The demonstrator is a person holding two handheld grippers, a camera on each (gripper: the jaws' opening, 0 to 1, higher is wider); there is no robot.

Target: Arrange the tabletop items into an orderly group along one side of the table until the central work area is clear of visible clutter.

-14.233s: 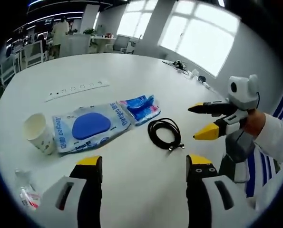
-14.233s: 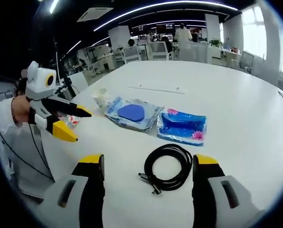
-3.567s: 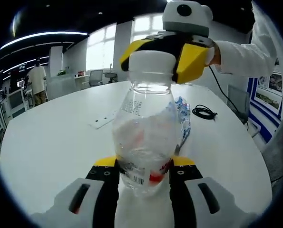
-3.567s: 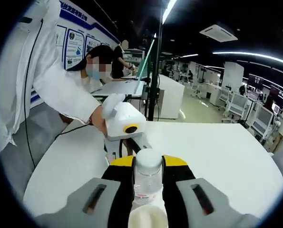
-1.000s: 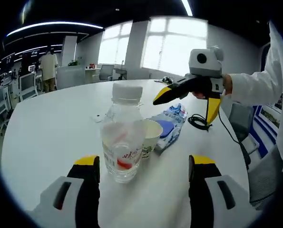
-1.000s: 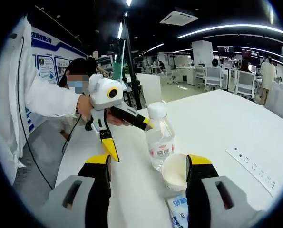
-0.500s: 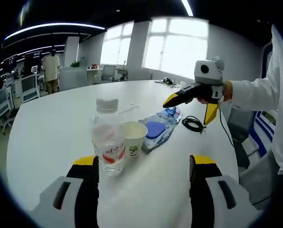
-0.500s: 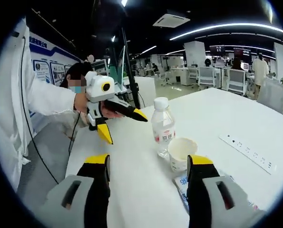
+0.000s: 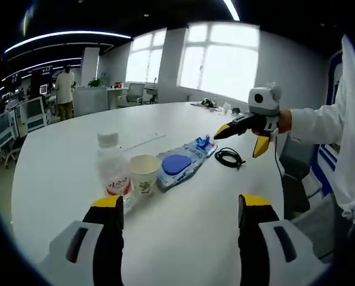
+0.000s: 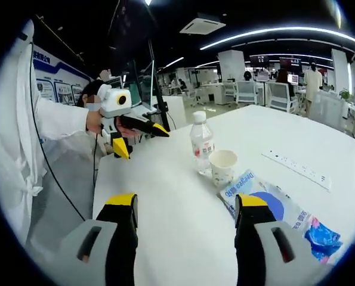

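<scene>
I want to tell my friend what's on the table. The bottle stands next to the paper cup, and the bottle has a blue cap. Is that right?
Almost. The bottle does stand next to the cup, but its cap is white, not blue. The right gripper view shows it best.

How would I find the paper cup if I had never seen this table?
Look at the big white table and find the row of things on it. The paper cup stands between the clear water bottle and the flat blue wipes pack. It is the only short, open-topped, cream-coloured thing.
</scene>
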